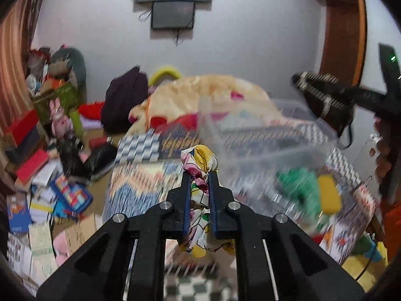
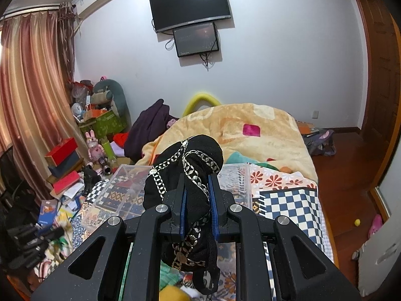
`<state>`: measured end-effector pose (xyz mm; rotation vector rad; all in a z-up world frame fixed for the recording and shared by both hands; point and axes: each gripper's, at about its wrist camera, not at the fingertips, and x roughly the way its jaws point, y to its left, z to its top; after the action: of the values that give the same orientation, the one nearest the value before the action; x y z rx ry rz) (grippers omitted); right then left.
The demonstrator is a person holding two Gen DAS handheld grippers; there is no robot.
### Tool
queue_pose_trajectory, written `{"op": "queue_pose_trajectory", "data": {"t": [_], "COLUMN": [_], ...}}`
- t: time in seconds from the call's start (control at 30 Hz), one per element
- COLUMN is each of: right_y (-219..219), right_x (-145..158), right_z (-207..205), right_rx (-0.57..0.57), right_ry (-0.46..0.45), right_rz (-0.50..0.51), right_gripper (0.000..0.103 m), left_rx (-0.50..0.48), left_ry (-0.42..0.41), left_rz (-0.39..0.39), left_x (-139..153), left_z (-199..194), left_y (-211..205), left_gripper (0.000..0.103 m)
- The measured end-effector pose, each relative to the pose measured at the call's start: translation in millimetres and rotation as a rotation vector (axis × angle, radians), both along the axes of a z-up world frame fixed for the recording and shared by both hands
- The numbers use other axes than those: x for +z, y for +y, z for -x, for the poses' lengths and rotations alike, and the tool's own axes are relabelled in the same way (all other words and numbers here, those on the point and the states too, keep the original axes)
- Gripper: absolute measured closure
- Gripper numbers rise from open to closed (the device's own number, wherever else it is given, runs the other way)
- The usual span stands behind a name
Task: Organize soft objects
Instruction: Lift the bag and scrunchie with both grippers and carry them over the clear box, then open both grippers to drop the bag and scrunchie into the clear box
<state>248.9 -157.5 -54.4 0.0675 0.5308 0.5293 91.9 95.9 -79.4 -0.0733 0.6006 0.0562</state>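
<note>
My left gripper (image 1: pixel 199 175) is shut on a bunched floral cloth (image 1: pixel 200 160), white with yellow and pink, held above the bed. My right gripper (image 2: pixel 196 178) is shut on a black garment with silver trim (image 2: pixel 185 160); it also shows in the left wrist view (image 1: pixel 323 95) at the upper right. A clear plastic bin (image 1: pixel 265 135) sits on the bed just right of the left gripper, and shows behind the right gripper (image 2: pixel 120 190). A green cloth (image 1: pixel 298 183) and a yellow soft item (image 1: pixel 328 195) lie near the bin.
The bed has a patterned quilt (image 2: pixel 288 200) and an orange blanket (image 2: pixel 240 130). Boxes, books and toys clutter the floor at left (image 2: pixel 65 165). A wall TV (image 2: pixel 190 5) hangs ahead. A wooden door (image 2: pixel 381 75) stands at right.
</note>
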Motion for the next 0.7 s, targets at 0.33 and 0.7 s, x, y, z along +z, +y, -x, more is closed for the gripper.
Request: {"op": "queue_pose_trajectory", "data": {"t": [0.33, 0.7], "right_y": [20, 29], "right_x": [-22, -49], "right_z": [-22, -27], "right_rx": [0.010, 0.041], "right_ry": [0.067, 0.141], "right_rz": [0.081, 0.151], "right_gripper": [0.089, 0.085], "left_rx": [-0.038, -0.070], "left_ry": [-0.013, 0.121], "left_rz": [-0.001, -0.046], "left_x": [21, -7], "left_z": [-64, -124], "left_y": [-24, -44], "left_gripper": [0.091, 0.091]}}
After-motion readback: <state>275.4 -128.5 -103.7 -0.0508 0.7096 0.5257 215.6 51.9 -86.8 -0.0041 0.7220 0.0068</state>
